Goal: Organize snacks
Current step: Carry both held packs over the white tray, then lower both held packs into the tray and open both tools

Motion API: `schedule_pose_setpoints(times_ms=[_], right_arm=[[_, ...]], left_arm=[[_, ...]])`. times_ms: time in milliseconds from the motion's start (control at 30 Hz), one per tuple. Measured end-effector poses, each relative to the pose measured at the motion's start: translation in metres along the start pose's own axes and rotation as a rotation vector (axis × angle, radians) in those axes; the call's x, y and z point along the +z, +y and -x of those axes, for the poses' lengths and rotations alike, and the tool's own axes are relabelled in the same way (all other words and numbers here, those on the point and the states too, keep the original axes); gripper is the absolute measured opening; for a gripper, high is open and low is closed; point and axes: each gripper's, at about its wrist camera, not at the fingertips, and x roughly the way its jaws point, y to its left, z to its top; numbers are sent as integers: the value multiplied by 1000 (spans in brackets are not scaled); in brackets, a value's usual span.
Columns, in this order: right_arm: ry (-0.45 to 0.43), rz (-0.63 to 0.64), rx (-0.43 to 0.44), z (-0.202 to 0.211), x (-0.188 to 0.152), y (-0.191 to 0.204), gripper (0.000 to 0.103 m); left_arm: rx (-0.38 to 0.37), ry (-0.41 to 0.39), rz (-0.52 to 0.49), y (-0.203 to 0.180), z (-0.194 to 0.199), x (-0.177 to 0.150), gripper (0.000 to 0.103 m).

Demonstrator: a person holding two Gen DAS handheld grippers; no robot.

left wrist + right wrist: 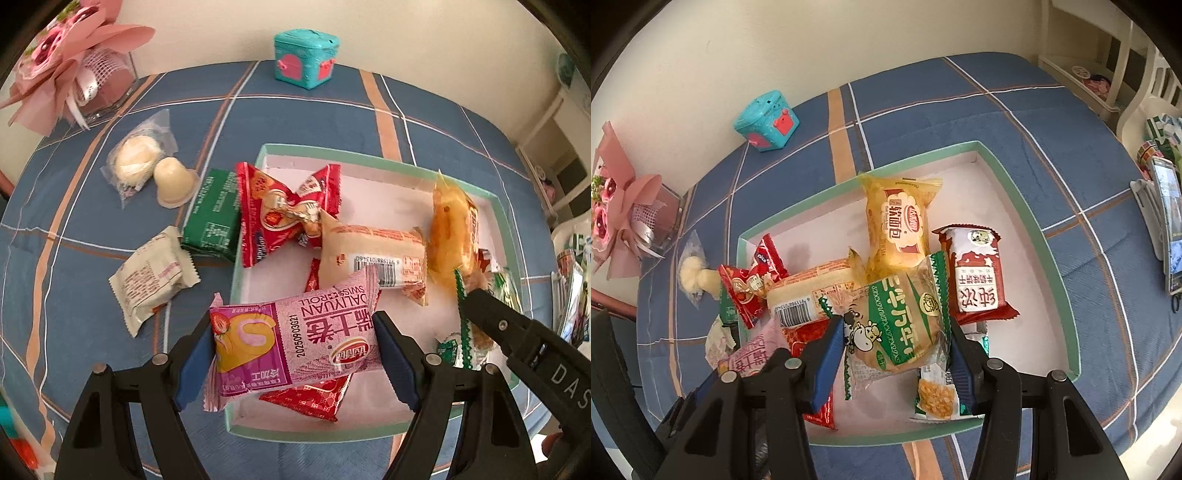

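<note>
Left claw [293,345] clamped on pink roll packet [295,339], held above near-left corner of box [369,149]. Right claw [897,354] clamped on green bread packet [901,328] over box middle. Green packet [216,216], white packet [151,278] lying on blue cloth [74,229] beside box.

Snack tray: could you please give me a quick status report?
Left gripper shut on pink cake roll, over tray edge. Right gripper shut on green bun pack, above piled snacks. Four snacks outside.
</note>
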Motion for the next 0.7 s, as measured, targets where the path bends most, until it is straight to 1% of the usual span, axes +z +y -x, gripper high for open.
schedule_pose_setpoints(times_ms=[167,400,700], right_arm=[[-10,4,14,-6,1,2,56],[-15,1,33,-12,5,1,56],[-11,1,36,-21,12,-2,57]], left_arm=[[7,-1,-20,-3,-7,1,82],[12,-26,-62,-13,-10,0,83],[10,-48,-104,-18,-16,-3,82]])
